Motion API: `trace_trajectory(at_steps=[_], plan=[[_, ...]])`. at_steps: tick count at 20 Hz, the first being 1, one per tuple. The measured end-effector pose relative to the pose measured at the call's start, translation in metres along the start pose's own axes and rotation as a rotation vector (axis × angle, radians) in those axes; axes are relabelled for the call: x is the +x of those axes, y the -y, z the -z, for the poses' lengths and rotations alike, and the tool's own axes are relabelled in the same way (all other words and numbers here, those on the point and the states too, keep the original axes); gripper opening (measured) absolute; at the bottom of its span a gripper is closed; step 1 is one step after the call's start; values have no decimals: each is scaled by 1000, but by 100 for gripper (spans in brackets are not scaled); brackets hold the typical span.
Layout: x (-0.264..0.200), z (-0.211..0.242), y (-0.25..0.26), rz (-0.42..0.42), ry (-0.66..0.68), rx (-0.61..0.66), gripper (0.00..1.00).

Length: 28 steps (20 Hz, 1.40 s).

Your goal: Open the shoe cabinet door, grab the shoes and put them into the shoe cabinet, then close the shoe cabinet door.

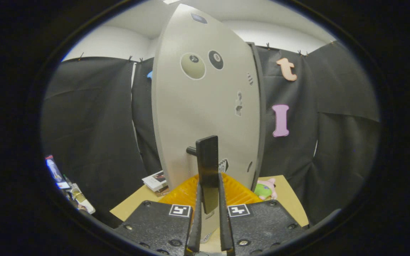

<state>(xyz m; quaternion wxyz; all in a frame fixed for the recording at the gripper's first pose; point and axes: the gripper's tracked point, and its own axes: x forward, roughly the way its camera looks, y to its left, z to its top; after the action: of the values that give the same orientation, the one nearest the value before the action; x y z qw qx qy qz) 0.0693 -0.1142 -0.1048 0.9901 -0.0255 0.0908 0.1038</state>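
Grey cabinet door [205, 106] stands straight ahead, its dark handle [207, 167] caught between the fingers of the gripper [209, 217], which are nearly closed and look clamped on it. The door stands at the surface's [287, 199] far edge. Risk: a pull off the hinge's arc could slip the handle free.

Handle [207, 167] between fingers [195, 220], door [205, 106] just beyond.
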Motion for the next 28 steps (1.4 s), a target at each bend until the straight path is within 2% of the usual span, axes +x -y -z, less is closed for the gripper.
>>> trace_trajectory(at_steps=[2,6,10,12,14,17,26,28], plan=[[-10,0,18,40,8,-38,23],[-26,4,56,95,9,6,15],[-41,4,117,213,11,38,4],[-46,4,149,260,5,63,4],[-45,4,161,220,-4,118,4],[-43,4,166,187,-6,123,4],[-54,8,153,270,0,66,5],[-60,13,142,248,9,37,4]])
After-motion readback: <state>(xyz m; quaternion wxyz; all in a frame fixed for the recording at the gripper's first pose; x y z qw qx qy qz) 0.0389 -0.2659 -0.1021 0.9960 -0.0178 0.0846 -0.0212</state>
